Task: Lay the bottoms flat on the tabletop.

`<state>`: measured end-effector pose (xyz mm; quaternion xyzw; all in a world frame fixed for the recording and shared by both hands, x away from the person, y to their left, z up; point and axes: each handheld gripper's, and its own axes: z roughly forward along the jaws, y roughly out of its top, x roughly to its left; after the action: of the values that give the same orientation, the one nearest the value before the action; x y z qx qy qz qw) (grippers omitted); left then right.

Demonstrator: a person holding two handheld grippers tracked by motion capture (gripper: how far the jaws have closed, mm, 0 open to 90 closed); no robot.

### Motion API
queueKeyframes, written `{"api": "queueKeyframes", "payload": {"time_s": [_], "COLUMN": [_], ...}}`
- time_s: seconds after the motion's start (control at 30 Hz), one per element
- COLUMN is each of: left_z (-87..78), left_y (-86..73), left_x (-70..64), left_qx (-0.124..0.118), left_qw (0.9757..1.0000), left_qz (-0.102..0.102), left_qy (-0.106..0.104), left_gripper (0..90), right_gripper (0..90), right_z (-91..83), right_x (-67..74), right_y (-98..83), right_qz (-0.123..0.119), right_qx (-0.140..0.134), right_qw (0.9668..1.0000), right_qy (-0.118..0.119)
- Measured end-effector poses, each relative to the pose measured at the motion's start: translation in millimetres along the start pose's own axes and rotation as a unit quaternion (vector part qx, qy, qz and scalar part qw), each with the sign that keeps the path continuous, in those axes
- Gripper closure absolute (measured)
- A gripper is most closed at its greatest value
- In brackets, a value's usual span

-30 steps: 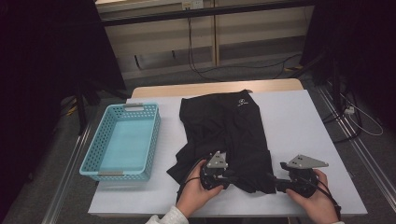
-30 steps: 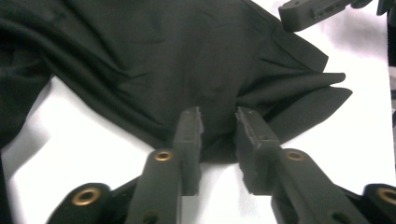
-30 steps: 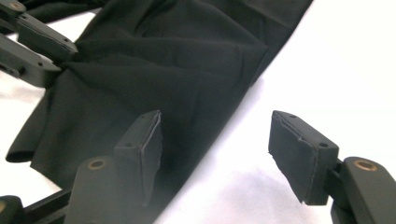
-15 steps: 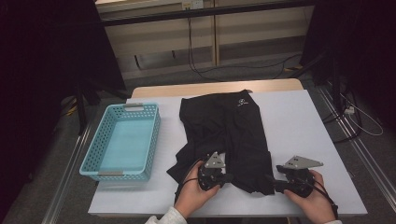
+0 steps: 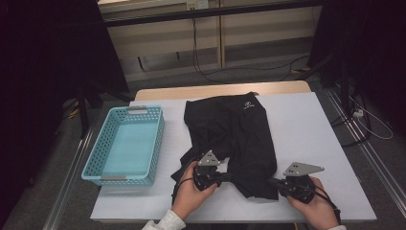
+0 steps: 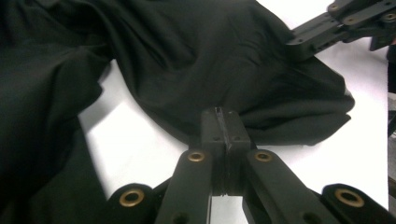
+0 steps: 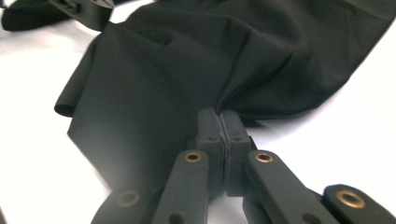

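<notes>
Both grippers, left gripper [image 5: 229, 176] and right gripper [image 5: 271, 181], pinch the black garment [image 5: 239, 129] (hands low, level).

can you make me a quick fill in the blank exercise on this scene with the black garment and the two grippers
1. The black garment lies on the white table, to the right of the light ____ basket.
2. The left gripper is ____ on the garment's near edge.
3. The right gripper pinches the same garment, so the cloth is gripped at ____ points.
4. Inside the basket there is ____.

Missing words: blue; shut; two; nothing
</notes>
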<state>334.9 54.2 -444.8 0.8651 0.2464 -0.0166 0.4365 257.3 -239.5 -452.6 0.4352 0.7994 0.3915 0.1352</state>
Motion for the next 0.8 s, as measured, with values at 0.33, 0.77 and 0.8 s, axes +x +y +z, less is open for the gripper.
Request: {"api": "queueKeyframes", "payload": {"time_s": [0.33,0.77,0.8], "left_z": [1.0,18.2,19.8], "left_y": [0.4,8.0,8.2], "left_x": [-4.2,-24.1,-25.7], "left_qx": [0.004,-0.009,-0.008], "left_qw": [1.0,0.9988,0.9986], "left_qz": [0.006,0.036,0.039], "left_qy": [-0.006,-0.032,-0.034], "left_gripper": [90.0,55.1,54.8], "right_gripper": [90.0,89.8,89.8], "right_z": [-22.3,-14.9,-14.0], "right_x": [-24.7,-17.3,-16.5], "right_y": [-3.5,-1.1,-1.1], "right_qz": [0.034,0.037,0.038], "right_qx": [-0.019,0.005,0.007], "right_qw": [0.9984,0.9973,0.9973], "right_qy": [-0.04,-0.064,-0.063]}}
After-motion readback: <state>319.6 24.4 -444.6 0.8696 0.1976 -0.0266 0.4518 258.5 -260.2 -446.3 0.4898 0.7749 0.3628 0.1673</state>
